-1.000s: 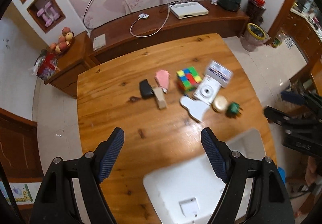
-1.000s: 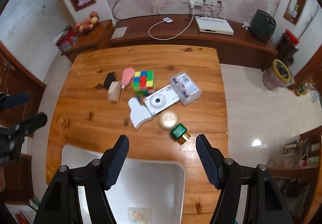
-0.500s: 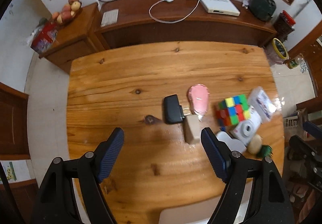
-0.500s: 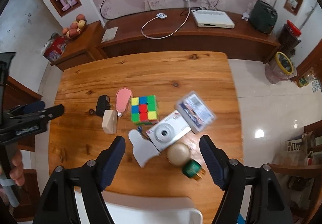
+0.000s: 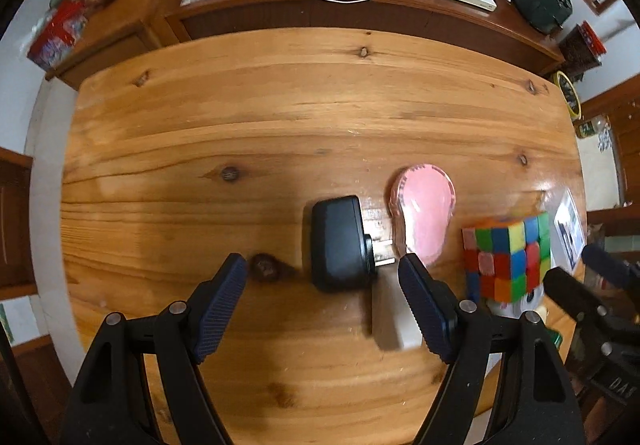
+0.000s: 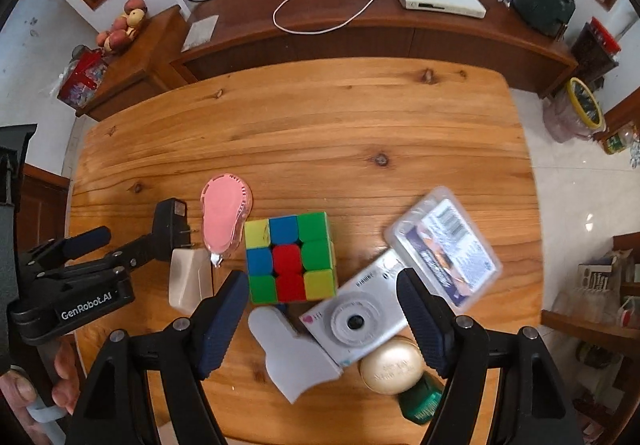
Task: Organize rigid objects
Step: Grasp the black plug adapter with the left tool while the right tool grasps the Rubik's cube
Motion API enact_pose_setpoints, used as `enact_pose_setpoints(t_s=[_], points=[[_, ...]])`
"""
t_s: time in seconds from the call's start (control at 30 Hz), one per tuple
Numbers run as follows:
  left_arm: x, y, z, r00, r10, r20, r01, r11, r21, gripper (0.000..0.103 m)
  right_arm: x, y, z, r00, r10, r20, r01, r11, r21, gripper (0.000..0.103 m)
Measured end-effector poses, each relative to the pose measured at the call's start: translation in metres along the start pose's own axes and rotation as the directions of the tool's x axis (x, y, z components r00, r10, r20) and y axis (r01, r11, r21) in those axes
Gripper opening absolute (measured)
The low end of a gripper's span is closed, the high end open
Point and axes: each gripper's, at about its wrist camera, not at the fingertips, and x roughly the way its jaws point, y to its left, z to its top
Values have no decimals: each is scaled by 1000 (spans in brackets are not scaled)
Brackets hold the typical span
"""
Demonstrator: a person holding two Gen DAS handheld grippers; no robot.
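Left gripper (image 5: 322, 279) hovers, jaws spread, over the black plug-in power adapter (image 5: 339, 243) on the wooden counter (image 5: 280, 117) — left of the multicoloured puzzle cube (image 6: 289, 257). Right gripper (image 6: 320, 299) (jaws also spread) hangs above the silver compact camera (image 6: 354, 319).

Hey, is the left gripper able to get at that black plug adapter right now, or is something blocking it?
Probably yes. The left gripper is open and the black plug adapter lies just ahead between its fingers, nothing on top. The beige block and pink case crowd the prong side, so the right finger has little room.
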Motion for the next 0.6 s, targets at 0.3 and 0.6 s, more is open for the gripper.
enact_pose_setpoints(t_s=[0.3,0.6], points=[[19,-5,1,1000,0,-29,0,1000,-2,70,19,6,7,999,-17,-30,16,1000,-8,77],[24,-3,5,998,-56,-32,56,998,-19,46,28,16,13,999,-24,-44,23,1000,-7,77]])
